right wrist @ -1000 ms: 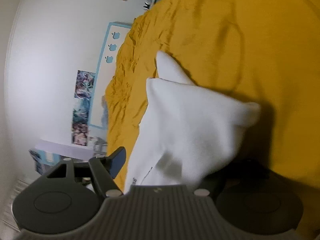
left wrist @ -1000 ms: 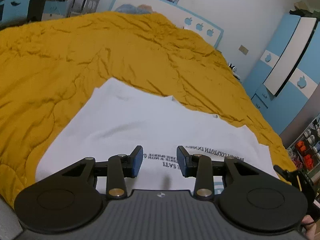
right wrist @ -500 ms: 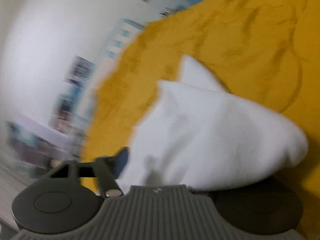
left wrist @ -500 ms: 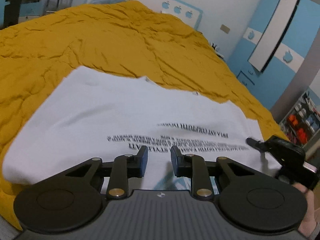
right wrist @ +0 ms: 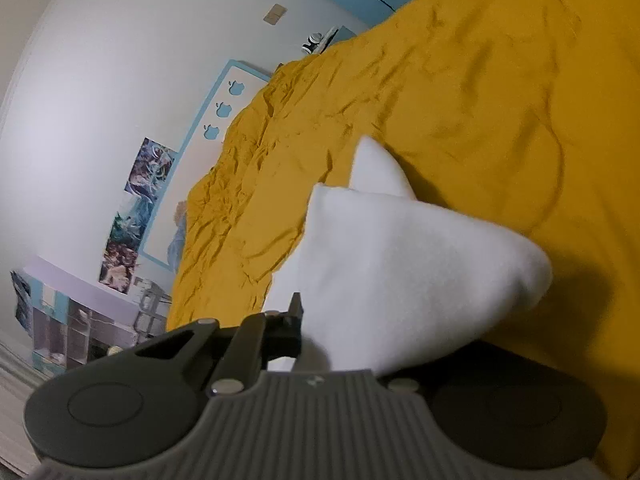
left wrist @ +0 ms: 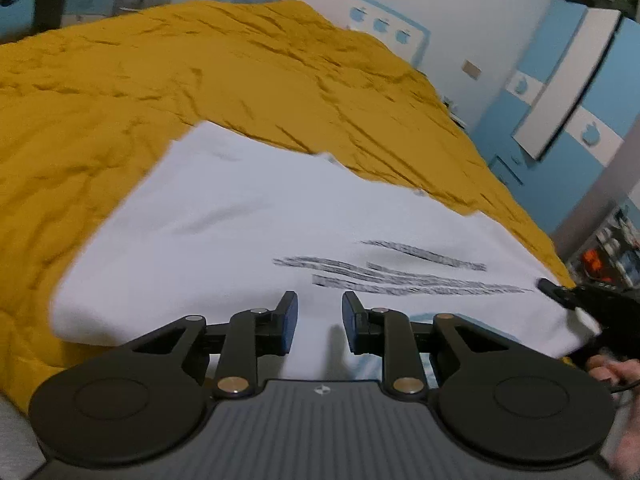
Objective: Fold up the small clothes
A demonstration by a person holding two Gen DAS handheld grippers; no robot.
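Observation:
A white T-shirt (left wrist: pixel 256 224) with black printed lines lies spread on the mustard yellow bedspread (left wrist: pixel 200 72). My left gripper (left wrist: pixel 319 320) is open and empty, hovering over the shirt's near edge. My right gripper shows at the right edge of the left wrist view (left wrist: pixel 576 300), at the shirt's right corner. In the right wrist view the shirt (right wrist: pixel 400 264) drapes over my right gripper (right wrist: pixel 340 332) and hides its right finger. The left finger (right wrist: pixel 294 320) presses against the cloth, so it is shut on the shirt.
The bedspread (right wrist: pixel 460 92) covers the whole bed. A blue and white headboard (left wrist: pixel 376 20) stands at the far end. A blue and white wardrobe (left wrist: pixel 560 92) stands to the right. Shelves with small items (left wrist: pixel 612 252) are at the far right.
My right gripper has closed in on the shirt corner and lifted it, the cloth bunching over it. My left gripper's view has shifted over the shirt, still open.

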